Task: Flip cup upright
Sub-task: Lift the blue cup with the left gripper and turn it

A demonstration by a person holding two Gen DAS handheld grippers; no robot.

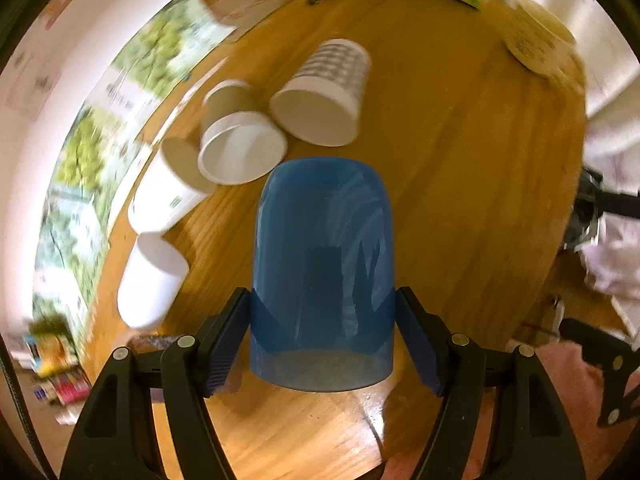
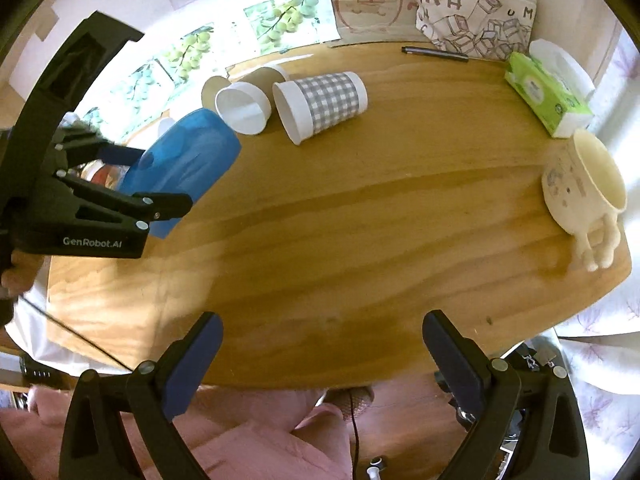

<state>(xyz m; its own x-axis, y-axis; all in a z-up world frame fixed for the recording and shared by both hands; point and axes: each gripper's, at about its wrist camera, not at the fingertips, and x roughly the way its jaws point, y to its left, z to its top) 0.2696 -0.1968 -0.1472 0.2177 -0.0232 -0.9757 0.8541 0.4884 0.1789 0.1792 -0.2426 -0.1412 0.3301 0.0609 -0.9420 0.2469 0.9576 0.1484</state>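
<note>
My left gripper is shut on a translucent blue cup and holds it above the wooden table, tilted, its closed end pointing away from the camera. In the right wrist view the blue cup hangs in the left gripper at the table's left side. My right gripper is open and empty over the table's near edge. Several paper cups lie on their sides at the back: a grey checked cup, a white-lined brown cup.
A cream mug with legs lies at the right edge. A green tissue box, a pen and a printed tote bag sit at the back. More white cups lie at the left edge.
</note>
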